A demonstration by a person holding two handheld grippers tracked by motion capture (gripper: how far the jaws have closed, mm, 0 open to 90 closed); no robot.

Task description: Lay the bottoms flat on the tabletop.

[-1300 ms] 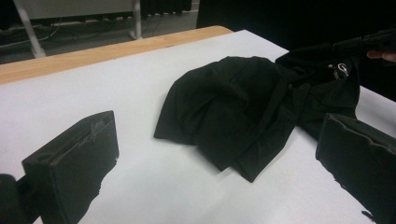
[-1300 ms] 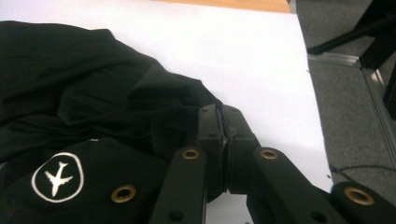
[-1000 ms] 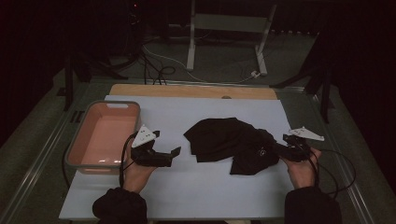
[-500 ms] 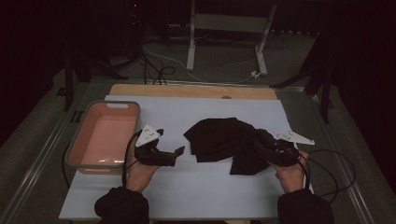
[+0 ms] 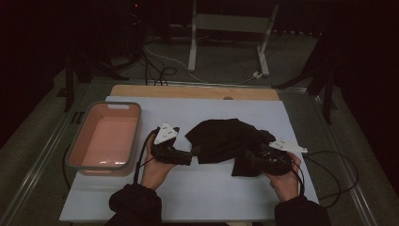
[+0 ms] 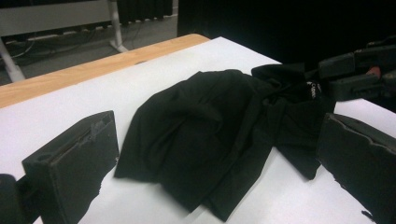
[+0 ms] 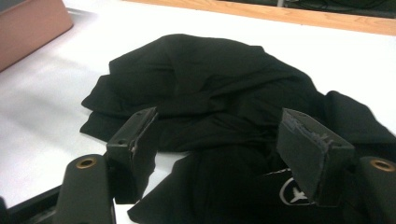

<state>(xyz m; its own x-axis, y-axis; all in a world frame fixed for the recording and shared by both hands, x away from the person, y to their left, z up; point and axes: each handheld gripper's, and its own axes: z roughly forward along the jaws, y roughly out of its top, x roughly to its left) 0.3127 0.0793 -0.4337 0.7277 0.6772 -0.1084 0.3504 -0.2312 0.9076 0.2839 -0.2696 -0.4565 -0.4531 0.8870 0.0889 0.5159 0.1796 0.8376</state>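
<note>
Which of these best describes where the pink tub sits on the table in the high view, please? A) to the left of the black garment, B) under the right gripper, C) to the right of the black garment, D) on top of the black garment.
A: the pink tub stands left of the crumpled black garment, apart from it.

hidden: black garment (image 7: 205, 107) logo, partly behind right finger | unreadable

one black garment (image 5: 226, 141), one pink tub (image 5: 104, 139)
</note>
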